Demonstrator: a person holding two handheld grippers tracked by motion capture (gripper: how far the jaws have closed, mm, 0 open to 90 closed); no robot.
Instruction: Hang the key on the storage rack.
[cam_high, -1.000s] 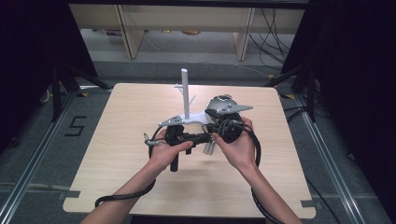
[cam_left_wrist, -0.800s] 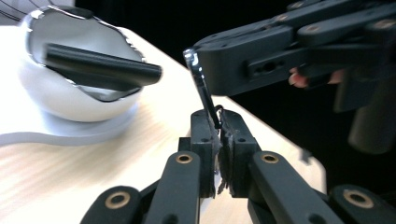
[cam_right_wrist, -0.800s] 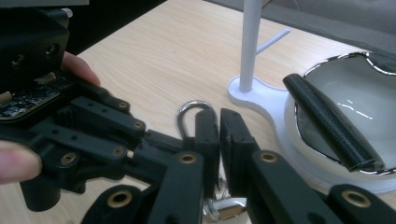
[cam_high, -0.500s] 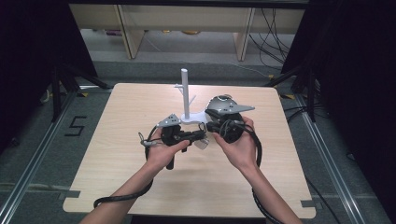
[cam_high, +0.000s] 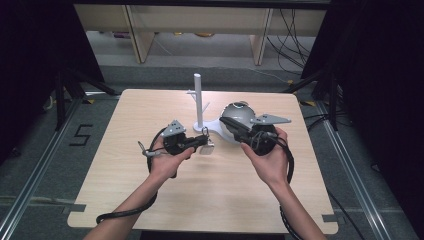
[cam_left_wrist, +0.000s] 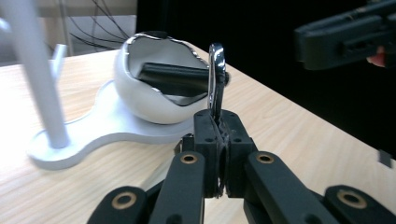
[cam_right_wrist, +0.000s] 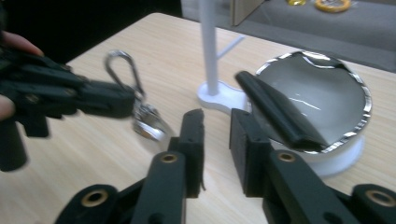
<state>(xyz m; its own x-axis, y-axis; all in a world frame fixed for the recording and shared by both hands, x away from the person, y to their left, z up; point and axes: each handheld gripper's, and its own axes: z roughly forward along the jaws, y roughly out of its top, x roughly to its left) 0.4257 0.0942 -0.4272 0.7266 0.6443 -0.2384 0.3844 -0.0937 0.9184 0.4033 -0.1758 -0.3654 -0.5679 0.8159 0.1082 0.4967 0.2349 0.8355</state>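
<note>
My left gripper (cam_high: 201, 142) (cam_left_wrist: 218, 122) is shut on a silver carabiner (cam_left_wrist: 215, 77) (cam_right_wrist: 122, 69), which stands up out of its jaws. A small silver piece (cam_right_wrist: 149, 125) (cam_high: 207, 148) hangs from the carabiner. My right gripper (cam_high: 231, 125) (cam_right_wrist: 217, 122) is to its right, beside the bowl. Its jaws have just been opening and stand apart with nothing between them. The bowl (cam_high: 239, 116) (cam_left_wrist: 149, 93) (cam_right_wrist: 329, 100) is white with a jagged shiny rim, and a black bar (cam_left_wrist: 175, 77) (cam_right_wrist: 280, 114) leans inside it.
A white pole (cam_high: 198, 100) (cam_right_wrist: 208, 46) (cam_left_wrist: 39, 79) with short pegs rises from the flat white base (cam_high: 212, 128) that also bears the bowl. The wooden table (cam_high: 150, 200) has bare room in front and at both sides. Shelving and cables lie beyond its far edge.
The two grippers were together at the carabiner. The right gripper has let go, opened and drawn away to the right. The left gripper keeps hold and has barely moved.
</note>
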